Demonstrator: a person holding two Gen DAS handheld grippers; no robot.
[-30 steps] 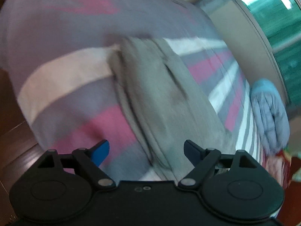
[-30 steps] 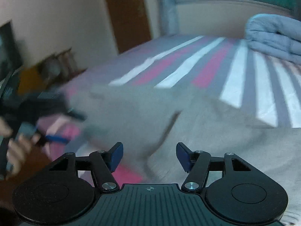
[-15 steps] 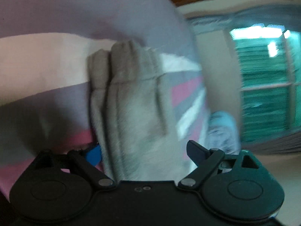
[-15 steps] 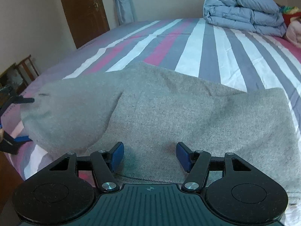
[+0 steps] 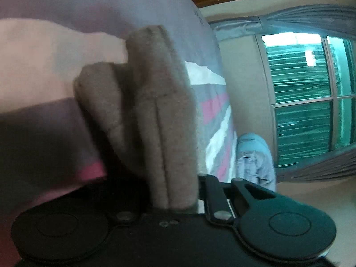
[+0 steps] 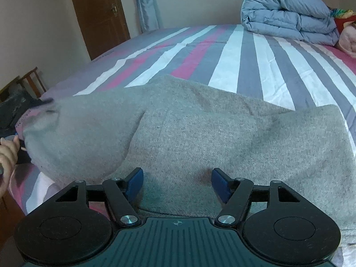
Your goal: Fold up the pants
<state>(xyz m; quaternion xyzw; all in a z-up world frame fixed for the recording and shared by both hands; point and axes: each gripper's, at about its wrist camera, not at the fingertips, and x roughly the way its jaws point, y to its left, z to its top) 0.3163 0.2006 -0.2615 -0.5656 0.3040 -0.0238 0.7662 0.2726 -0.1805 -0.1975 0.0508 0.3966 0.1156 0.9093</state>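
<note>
Left hand-held gripper (image 5: 175, 189) clamped on grey pants (image 6: 200, 129), long axis across bed stripes (image 6: 244, 51).

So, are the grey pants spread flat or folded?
Partly folded: grey fleece pants lie on the striped bedsheet, one end doubled over.

Right claw (image 6: 176, 183) with blue pads (image 6: 219, 184) on black linkage arms, silver pivot screws, round black discs, ribbed dark housing with a small crosshair mark, left claw (image 5: 175, 191) matte black, bare hand (image 6: 6, 155) at frame edge
</note>
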